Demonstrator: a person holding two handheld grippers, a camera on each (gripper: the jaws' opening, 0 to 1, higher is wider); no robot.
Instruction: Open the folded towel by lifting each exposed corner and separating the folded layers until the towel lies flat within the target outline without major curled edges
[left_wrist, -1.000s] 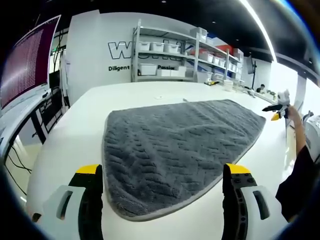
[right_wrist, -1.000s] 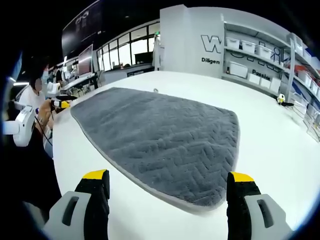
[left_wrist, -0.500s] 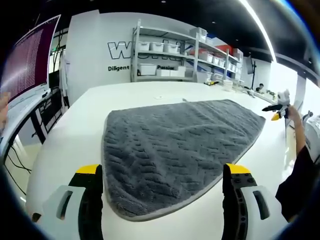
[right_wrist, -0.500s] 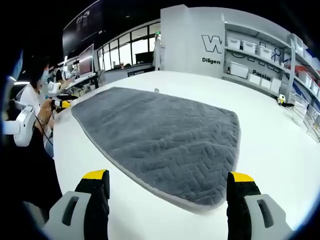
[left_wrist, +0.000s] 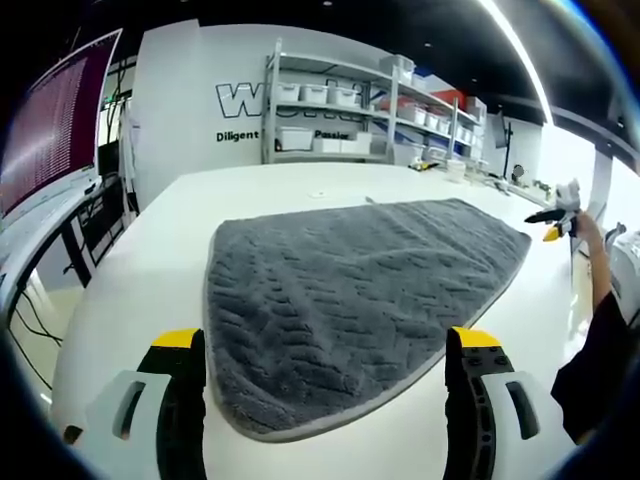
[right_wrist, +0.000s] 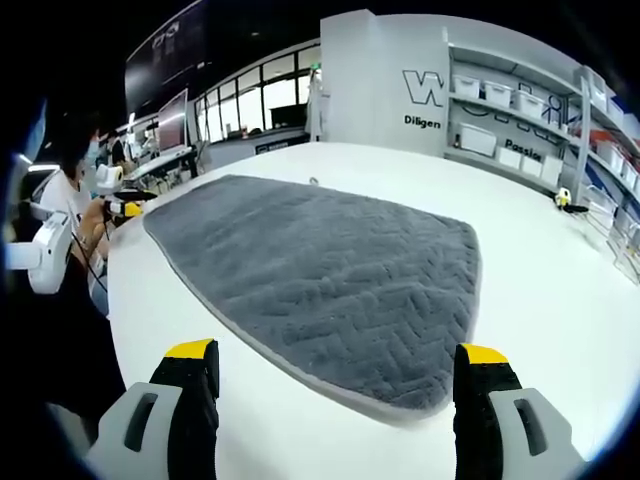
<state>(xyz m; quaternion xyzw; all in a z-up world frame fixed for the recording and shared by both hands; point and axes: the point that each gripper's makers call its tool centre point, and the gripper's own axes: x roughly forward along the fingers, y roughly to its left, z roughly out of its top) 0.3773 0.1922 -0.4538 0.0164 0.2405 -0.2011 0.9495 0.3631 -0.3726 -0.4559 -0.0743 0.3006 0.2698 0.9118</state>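
Note:
A grey towel (left_wrist: 350, 295) with a zigzag weave lies spread flat on the white table (left_wrist: 140, 290); its near corner sits between my left jaws. My left gripper (left_wrist: 325, 375) is open, just short of that corner and above the table. In the right gripper view the same towel (right_wrist: 320, 275) stretches away, its nearest corner at lower right. My right gripper (right_wrist: 335, 385) is open too, with the towel edge just ahead of its fingertips. The other gripper (right_wrist: 40, 250) shows at the left, held by a person, and at the right edge of the left gripper view (left_wrist: 555, 222).
Shelving with white bins (left_wrist: 330, 120) stands behind the table's far edge. A monitor (left_wrist: 55, 120) is off to the left. A small yellow-and-black object (right_wrist: 565, 200) lies on the table at far right. A seated person (right_wrist: 75, 190) is at the table's left side.
The right gripper view has crept slightly nearer the towel's corner. The left gripper view is unchanged.

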